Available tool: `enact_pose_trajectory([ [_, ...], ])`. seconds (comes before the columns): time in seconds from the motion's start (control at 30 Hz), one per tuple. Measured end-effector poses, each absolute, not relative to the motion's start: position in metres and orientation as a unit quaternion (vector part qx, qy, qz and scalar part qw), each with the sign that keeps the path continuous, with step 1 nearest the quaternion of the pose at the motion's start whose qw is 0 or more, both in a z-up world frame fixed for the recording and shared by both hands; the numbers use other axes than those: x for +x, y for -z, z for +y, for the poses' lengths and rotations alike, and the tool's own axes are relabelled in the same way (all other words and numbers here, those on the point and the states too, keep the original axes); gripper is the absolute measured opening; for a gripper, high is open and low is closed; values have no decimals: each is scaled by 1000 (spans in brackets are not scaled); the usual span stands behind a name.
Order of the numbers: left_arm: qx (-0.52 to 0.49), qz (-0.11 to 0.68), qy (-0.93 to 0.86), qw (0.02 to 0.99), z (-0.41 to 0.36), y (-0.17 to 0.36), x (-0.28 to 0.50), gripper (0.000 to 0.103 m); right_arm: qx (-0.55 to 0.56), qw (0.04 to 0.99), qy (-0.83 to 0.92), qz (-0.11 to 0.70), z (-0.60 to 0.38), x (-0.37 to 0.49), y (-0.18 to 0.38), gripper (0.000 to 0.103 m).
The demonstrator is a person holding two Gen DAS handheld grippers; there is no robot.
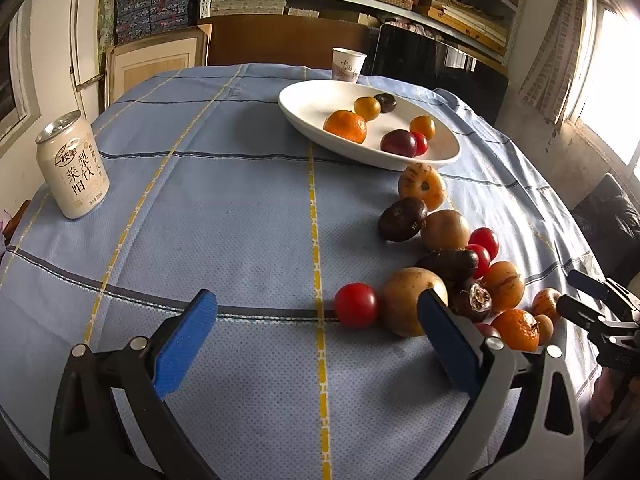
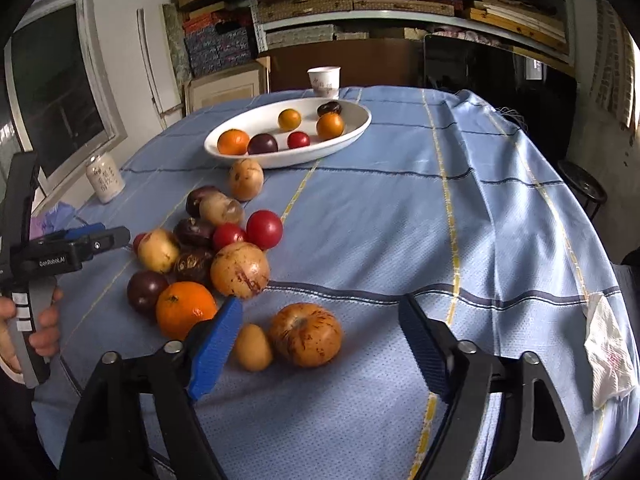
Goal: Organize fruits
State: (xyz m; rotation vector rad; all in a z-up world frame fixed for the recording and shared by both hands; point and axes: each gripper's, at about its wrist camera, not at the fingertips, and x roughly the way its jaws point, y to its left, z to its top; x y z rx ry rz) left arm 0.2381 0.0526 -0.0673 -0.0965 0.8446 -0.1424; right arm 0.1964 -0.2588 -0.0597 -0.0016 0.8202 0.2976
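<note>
Two fruits (image 2: 305,334) between open right hand-held gripper (image 2: 320,330) jaws | untouched

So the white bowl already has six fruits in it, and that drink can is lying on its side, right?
Not quite. The drink can stands upright on the blue cloth, as the left wrist view shows. The white bowl does hold six fruits.

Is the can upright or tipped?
Upright: the can stands on its base on the tablecloth, pull-tab top facing up.
</note>
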Motion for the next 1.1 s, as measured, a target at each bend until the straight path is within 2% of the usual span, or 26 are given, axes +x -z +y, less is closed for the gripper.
enact_pose_trajectory([
  [0.07,-47,410,69,908,52,67,238,98,0,905,-144,399,-259,196,60,75],
  [0.17,-48,413,69,907,52,68,239,98,4,901,-148,408,-260,198,63,63],
  [0.23,-49,414,70,906,52,69,239,98,6,895,-149,421,-260,200,67,51],
  [0.5,-50,416,69,906,53,70,241,98,12,886,-161,434,-257,198,71,46],
  [0.57,-49,415,70,906,53,70,241,98,35,881,-173,439,-260,200,73,40],
  [0.7,-53,415,70,906,54,70,242,98,62,879,-180,437,-267,201,74,39],
  [0.8,-48,407,84,908,51,67,237,98,130,871,-195,431,-284,203,78,39],
  [1.1,61,333,237,911,-10,46,195,97,164,862,-196,439,-291,207,84,39],
])
